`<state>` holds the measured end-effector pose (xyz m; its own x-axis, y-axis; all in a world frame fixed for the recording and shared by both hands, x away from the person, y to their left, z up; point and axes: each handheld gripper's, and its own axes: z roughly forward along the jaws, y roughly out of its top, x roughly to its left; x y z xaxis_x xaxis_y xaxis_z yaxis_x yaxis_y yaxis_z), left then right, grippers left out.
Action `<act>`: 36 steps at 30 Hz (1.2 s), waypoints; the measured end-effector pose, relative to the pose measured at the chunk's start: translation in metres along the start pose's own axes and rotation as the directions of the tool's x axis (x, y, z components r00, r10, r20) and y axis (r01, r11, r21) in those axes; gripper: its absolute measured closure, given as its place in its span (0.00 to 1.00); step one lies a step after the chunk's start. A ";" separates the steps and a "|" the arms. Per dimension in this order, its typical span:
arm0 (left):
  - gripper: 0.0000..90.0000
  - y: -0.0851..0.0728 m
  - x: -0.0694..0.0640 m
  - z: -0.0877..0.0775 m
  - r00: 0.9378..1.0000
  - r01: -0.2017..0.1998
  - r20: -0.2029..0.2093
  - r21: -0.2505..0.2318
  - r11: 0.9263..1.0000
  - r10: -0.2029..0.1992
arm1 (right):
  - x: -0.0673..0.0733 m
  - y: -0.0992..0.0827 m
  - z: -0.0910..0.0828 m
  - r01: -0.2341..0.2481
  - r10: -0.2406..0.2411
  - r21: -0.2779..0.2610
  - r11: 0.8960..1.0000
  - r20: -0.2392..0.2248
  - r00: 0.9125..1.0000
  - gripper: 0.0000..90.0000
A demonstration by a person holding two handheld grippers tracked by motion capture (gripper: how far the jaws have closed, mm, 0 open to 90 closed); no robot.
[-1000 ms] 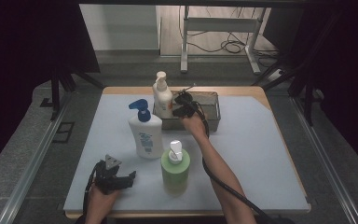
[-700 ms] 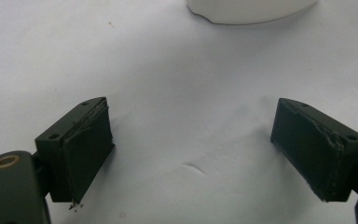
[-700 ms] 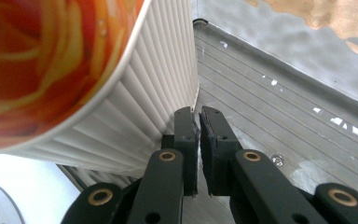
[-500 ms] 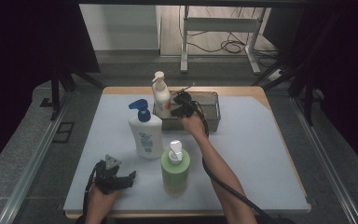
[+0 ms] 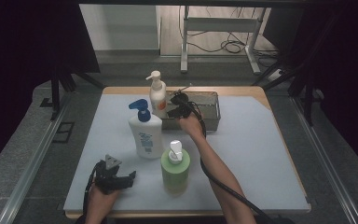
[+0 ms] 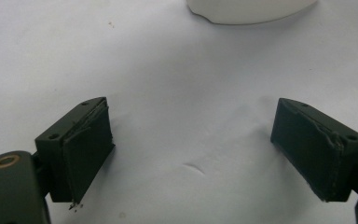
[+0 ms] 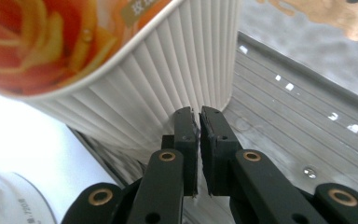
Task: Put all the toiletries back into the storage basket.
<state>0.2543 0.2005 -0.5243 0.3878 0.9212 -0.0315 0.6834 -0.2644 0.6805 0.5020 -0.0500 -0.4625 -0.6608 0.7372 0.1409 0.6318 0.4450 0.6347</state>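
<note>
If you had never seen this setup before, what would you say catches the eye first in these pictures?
Three pump bottles stand out on the pale table: a green bottle nearest the person, a white bottle with a blue pump behind it, and a cream bottle at the left end of a metal tray. The right claw, jaws nearly closed, sits against that cream bottle, while the left claw rests open near the front edge.

Three pump bottles stand before me: one white with orange label, one white with blue pump, one green. One metal tray. My two claws.
</note>
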 end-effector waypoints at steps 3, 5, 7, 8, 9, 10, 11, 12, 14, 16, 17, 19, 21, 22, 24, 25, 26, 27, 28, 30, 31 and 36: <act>0.13 0.000 0.000 0.000 1.000 0.000 0.000 0.000 1.000 0.000 | 0.000 0.000 0.000 -0.003 0.003 0.001 1.000 -0.003 1.000 0.95; 0.13 0.000 0.000 0.000 1.000 0.001 0.000 0.000 1.000 -0.001 | 0.000 0.000 0.000 -0.005 0.005 0.000 1.000 -0.005 1.000 0.95; 0.13 0.000 0.000 0.000 1.000 0.000 0.000 0.001 1.000 0.000 | 0.000 0.000 0.000 -0.003 0.003 0.001 1.000 -0.003 1.000 0.96; 0.13 0.000 0.000 0.000 1.000 0.000 0.000 0.000 1.000 0.000 | 0.001 0.000 0.000 0.000 0.000 0.001 1.000 -0.003 1.000 0.96; 0.13 0.000 0.000 0.000 1.000 0.004 0.000 -0.003 1.000 -0.004 | 0.001 0.000 -0.001 0.004 -0.004 0.001 1.000 -0.002 1.000 0.96; 0.13 0.000 0.000 0.000 1.000 0.004 0.000 -0.003 1.000 -0.004 | 0.002 0.000 -0.001 0.004 -0.004 0.001 1.000 -0.002 1.000 0.96; 0.13 0.000 0.000 0.000 1.000 0.005 0.000 -0.003 1.000 -0.005 | 0.002 0.000 -0.001 0.005 -0.005 0.000 1.000 -0.005 1.000 0.96; 0.13 0.000 0.000 0.000 1.000 0.004 0.000 -0.003 1.000 -0.004 | 0.002 0.000 -0.002 0.005 -0.005 0.000 1.000 -0.006 1.000 0.96; 0.13 0.000 0.000 0.000 1.000 0.003 0.000 -0.002 1.000 -0.003 | 0.002 0.000 -0.003 0.002 -0.002 -0.004 1.000 -0.008 1.000 0.96; 0.13 0.000 0.000 0.000 1.000 0.000 -0.001 0.001 1.000 0.000 | 0.002 0.000 -0.004 0.000 0.000 -0.008 1.000 -0.010 1.000 0.97; 0.13 0.000 0.000 0.000 1.000 0.004 0.000 -0.002 1.000 -0.004 | 0.003 0.000 -0.004 0.001 -0.001 -0.009 1.000 -0.011 1.000 0.97; 0.13 0.000 0.000 0.000 1.000 0.004 0.000 -0.002 1.000 -0.004 | 0.003 0.000 -0.004 0.000 0.000 -0.009 1.000 -0.011 1.000 0.97; 0.13 0.000 0.000 0.000 1.000 0.004 -0.001 -0.002 1.000 -0.004 | 0.003 0.000 -0.004 -0.003 0.003 -0.012 1.000 -0.017 1.000 0.98; 0.13 0.000 0.000 0.000 1.000 0.004 -0.001 -0.002 1.000 -0.004 | 0.003 0.000 -0.004 -0.002 0.002 -0.015 1.000 -0.017 1.000 0.99; 0.13 0.000 0.000 0.000 1.000 0.004 -0.001 -0.002 1.000 -0.004 | 0.004 0.000 -0.005 -0.003 0.002 -0.017 1.000 -0.014 1.000 0.99; 0.13 0.000 0.000 0.000 1.000 0.001 -0.001 0.001 1.000 -0.001 | 0.004 0.000 -0.005 -0.004 0.004 -0.017 1.000 -0.016 1.000 0.99; 0.13 0.000 0.000 0.000 1.000 0.000 -0.001 0.001 1.000 0.000 | 0.003 0.000 -0.005 -0.005 0.005 -0.018 1.000 -0.016 1.000 0.99; 0.13 0.000 0.000 0.000 1.000 0.003 -0.001 -0.001 1.000 -0.003 | 0.003 -0.001 -0.005 -0.006 0.006 -0.019 1.000 -0.016 1.000 0.98; 0.13 0.000 0.000 0.000 1.000 0.000 -0.001 0.001 1.000 0.000 | 0.002 -0.001 -0.005 -0.008 0.008 -0.022 1.000 -0.021 1.000 0.97; 0.13 0.000 0.000 0.000 1.000 0.000 -0.001 0.001 1.000 0.000 | 0.002 -0.002 -0.006 -0.006 0.006 -0.021 1.000 -0.022 1.000 0.96; 0.13 0.000 0.000 0.000 1.000 0.000 -0.001 0.001 1.000 0.000 | 0.002 -0.002 -0.006 -0.004 0.004 -0.019 1.000 -0.014 1.000 0.95; 0.13 0.000 -0.001 0.000 1.000 0.004 -0.001 -0.003 1.000 -0.004 | 0.002 -0.004 -0.010 0.017 -0.017 -0.027 0.999 -0.009 1.000 0.90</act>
<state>0.2544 0.1999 -0.5245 0.3843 0.9226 -0.0336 0.6831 -0.2596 0.6827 0.4943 -0.0557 -0.4572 -0.6753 0.7248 0.1369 0.6094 0.4436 0.6571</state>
